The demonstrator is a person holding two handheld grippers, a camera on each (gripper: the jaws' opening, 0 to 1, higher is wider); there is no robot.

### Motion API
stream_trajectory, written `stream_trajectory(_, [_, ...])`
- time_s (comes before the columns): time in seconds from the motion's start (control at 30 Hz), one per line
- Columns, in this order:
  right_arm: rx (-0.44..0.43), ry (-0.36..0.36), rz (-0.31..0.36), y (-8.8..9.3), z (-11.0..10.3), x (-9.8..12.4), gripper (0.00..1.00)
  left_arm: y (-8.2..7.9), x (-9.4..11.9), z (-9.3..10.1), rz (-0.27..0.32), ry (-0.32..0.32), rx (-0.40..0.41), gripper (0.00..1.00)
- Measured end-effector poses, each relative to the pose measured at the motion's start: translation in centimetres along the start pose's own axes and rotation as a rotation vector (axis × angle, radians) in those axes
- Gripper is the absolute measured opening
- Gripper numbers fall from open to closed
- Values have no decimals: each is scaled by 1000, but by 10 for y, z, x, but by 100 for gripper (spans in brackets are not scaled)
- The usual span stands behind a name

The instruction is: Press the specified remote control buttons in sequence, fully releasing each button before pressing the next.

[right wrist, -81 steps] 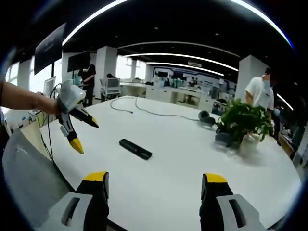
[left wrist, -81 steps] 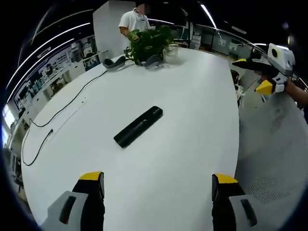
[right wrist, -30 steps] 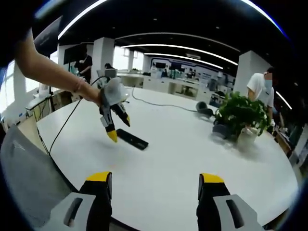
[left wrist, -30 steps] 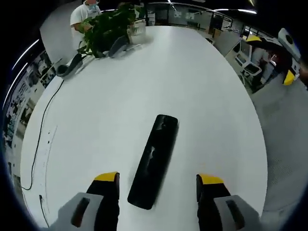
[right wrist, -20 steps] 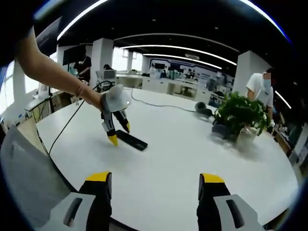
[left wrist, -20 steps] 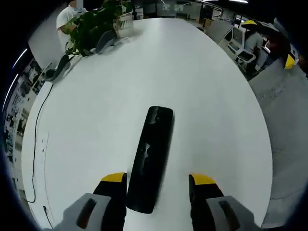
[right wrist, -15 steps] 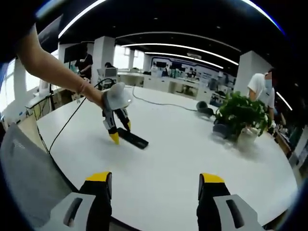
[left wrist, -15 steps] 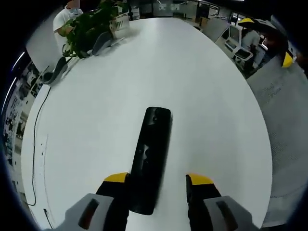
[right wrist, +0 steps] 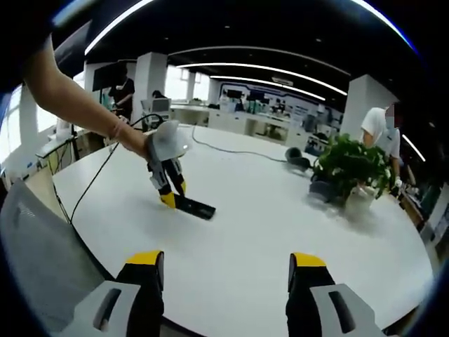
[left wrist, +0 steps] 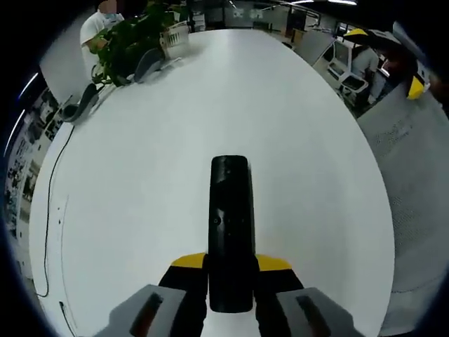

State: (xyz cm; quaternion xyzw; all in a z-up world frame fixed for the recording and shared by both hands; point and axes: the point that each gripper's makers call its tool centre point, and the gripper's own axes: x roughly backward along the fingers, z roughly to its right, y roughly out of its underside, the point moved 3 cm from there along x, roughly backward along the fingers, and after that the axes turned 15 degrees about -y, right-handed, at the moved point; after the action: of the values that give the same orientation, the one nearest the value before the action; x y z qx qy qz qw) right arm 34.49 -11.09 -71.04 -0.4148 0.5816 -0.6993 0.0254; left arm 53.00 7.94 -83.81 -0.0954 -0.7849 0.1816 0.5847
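A long black remote control [left wrist: 230,228] lies on the white oval table [left wrist: 295,140], pointing away from me in the left gripper view. My left gripper [left wrist: 231,263] is shut on its near end, one yellow-tipped jaw against each long side. In the right gripper view that same left gripper [right wrist: 168,195], held by a person's hand, pinches one end of the remote [right wrist: 196,206] on the table. My right gripper [right wrist: 224,261] hangs open over the table's near edge, well short of the remote, with nothing between its fingers.
A potted plant [left wrist: 133,38] [right wrist: 351,172] stands at the far end with a person [right wrist: 382,133] behind it. A black cable [left wrist: 52,210] runs along the table's left side. A grey mesh chair [right wrist: 42,260] is by the near edge.
My left gripper has come down to the remote, and its jaws have shut onto the near end. The remote has turned straight between them. The right gripper has stayed put.
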Motion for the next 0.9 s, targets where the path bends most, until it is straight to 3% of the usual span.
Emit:
stream_trajectory(0.43, [24, 7, -30, 2, 2, -1, 70, 1, 4, 16, -8, -19, 53, 24])
stream_trajectory(0.9, [51, 1, -55, 4, 2, -2, 69, 4, 13, 46, 16, -37, 108, 24])
